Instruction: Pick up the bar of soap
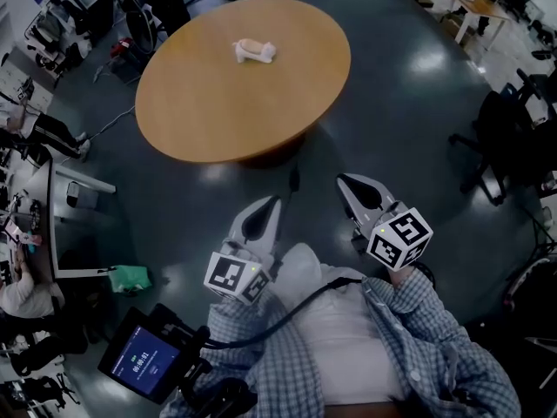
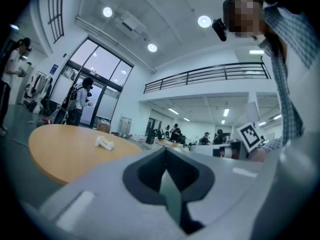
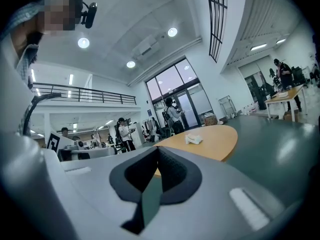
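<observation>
Item: bar of soap (image 1: 253,51), white and small, lying alone on the round wooden tabletop (image 1: 200,111), toward its far side and a little right of centre; nothing touches it. Tabletop: oval in the head view, standing on a dark glossy floor (image 1: 409,120). Left gripper (image 1: 277,205): held near the person's body, well apart from the tabletop's near edge, pointing toward the far side; its fingers (image 2: 147,174) are pressed together at the tips with nothing between them. Right gripper (image 1: 345,184): just beside the left one, likewise short of the tabletop; its fingers (image 3: 172,171) meet at the tips, also empty. Each gripper carries a marker cube, left (image 1: 235,277) and right (image 1: 399,238), at the near end. Checked sleeves (image 1: 435,338) show behind both. Both gripper views show the soap far off on the tabletop. A dark-screened device (image 1: 139,360) sits at the near left.
</observation>
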Motion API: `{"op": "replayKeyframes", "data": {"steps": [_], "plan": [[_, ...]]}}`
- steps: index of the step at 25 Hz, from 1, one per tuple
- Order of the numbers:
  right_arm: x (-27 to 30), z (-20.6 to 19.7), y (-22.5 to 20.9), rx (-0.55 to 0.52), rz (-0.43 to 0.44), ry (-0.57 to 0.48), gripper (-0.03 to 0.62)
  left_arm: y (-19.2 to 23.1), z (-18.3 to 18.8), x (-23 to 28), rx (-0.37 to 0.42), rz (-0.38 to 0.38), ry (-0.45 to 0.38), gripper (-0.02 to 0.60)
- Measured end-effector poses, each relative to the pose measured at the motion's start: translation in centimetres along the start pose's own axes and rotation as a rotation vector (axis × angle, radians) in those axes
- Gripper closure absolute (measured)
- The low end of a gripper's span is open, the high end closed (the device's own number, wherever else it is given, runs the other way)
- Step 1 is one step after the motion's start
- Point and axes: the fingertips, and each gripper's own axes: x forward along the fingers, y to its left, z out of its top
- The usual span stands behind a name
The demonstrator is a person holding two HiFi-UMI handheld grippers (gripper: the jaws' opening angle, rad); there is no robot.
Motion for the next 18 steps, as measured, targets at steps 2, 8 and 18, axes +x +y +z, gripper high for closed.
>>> {"op": "replayKeyframes", "data": {"steps": [2,8,18], "plan": [[-0.1,0.2,-0.2,0.004,-0.001,0.002,0.59,0.1,0.1,0.1,-0.006,0.005,-0.002,0.583],[0.7,0.3,0.2,-0.001,0.013,-0.001,0.591,0.5,0.5,0.0,0.006,0.016,-0.016,0.583],[3.8,2.3,-4.6,0.004,0.009,-0.007,0.591,3.1,0.3,5.3,0.002,0.034,0.001,0.583]]}}
